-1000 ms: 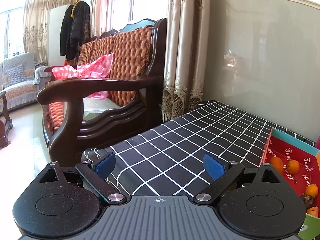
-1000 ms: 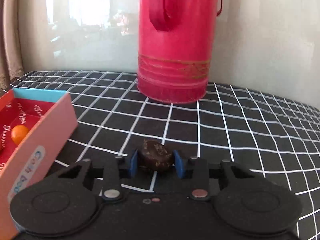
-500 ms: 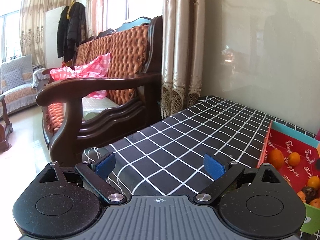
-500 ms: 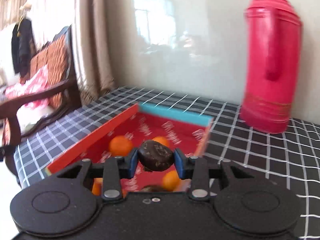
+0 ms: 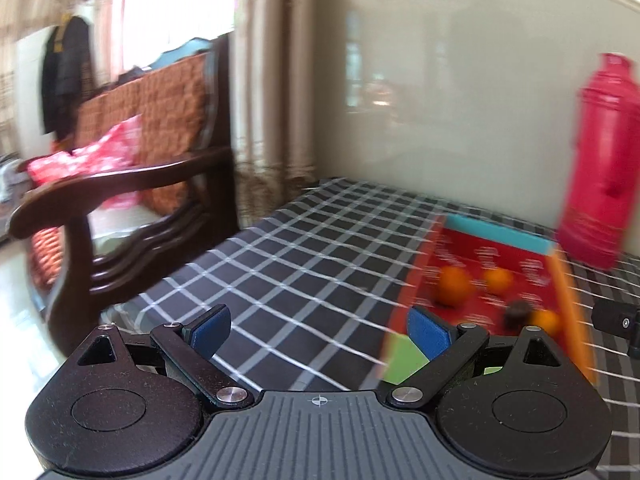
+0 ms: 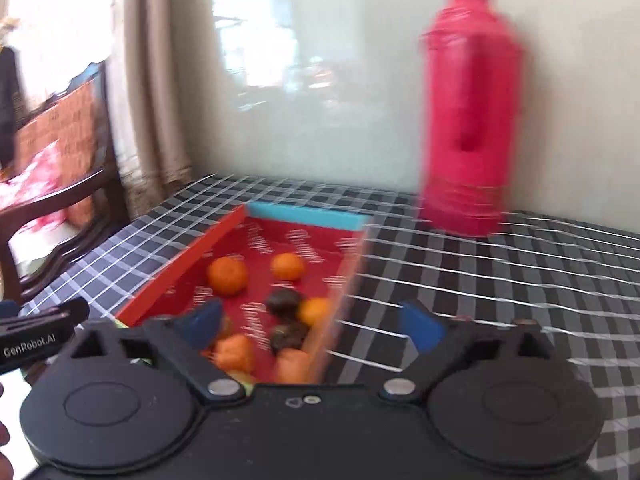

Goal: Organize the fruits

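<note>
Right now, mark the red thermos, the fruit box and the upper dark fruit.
red thermos [image 6: 470,120]: right wrist view, middle of its body.
fruit box [image 6: 306,217]: right wrist view, blue far wall.
upper dark fruit [image 6: 283,302]: right wrist view, its centre.

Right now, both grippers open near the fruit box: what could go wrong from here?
1. The right gripper hangs open just above the box's near right wall; dropping lower could clip it and shove the red box.
2. Fruit crowds the near corner: dark fruits touch oranges, so another drop could roll or bounce out.
3. The tall red thermos stands close behind; a wide swing might topple it.
</note>
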The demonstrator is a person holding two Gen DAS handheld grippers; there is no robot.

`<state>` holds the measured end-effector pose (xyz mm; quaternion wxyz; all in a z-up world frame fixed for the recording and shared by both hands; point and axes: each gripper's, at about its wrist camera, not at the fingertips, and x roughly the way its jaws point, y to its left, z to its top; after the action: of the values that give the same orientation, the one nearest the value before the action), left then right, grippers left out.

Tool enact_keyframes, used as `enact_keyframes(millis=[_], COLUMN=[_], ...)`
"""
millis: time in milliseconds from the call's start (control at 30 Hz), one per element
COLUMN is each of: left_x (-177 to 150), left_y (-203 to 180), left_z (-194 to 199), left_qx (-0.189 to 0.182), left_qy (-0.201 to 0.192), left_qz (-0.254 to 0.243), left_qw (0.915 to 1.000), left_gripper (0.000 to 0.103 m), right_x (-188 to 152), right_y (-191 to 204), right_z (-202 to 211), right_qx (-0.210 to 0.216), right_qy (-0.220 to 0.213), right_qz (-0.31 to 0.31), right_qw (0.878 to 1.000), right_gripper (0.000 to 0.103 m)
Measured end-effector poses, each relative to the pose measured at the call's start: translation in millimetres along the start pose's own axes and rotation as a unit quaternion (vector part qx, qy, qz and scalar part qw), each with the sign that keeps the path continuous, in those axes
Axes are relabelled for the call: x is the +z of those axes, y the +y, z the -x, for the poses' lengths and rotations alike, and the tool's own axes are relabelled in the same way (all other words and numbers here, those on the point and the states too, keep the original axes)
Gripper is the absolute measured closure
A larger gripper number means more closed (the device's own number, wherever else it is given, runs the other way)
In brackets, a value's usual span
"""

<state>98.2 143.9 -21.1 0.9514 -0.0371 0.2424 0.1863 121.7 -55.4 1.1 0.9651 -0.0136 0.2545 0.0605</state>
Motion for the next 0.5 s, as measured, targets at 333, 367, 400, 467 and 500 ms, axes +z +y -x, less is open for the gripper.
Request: enact_keyframes(millis=[333,367,400,467,500], left_x=[-7,-8,-8,-9,-9], left_y=[-26,-23,-21,-15,-13], left_z=[118,124,130,138,141], left_qx=[-0.048,-0.049,-0.052,-0.053,-0.047], left_qy=[-0.028,-0.029,-0.028,-0.029,-0.031], left_qz=[-0.051,-0.051,-0.050,-0.049,-0.049], left_qw=[0.9971,0.9971,0.9970,0.9970,0.9972], left_gripper=[0.000,0.000,0.000,0.000,0.000], right_x=[-26,-28,-29,-31,-31], right_y=[-13,-14,-14,-12,-10], right_z=[103,108,113,120,122], right_qx=[-0.049,-0.051,-0.053,-0.062,-0.064], right_qy=[0.003,0.003,0.002,-0.004,-0.006], right_qz=[-0.040,-0.042,-0.045,-0.046,-0.045], right_qw=[0.998,0.998,0.998,0.997,0.997], right_gripper=[0.006,0.006,0.006,0.006,0.006])
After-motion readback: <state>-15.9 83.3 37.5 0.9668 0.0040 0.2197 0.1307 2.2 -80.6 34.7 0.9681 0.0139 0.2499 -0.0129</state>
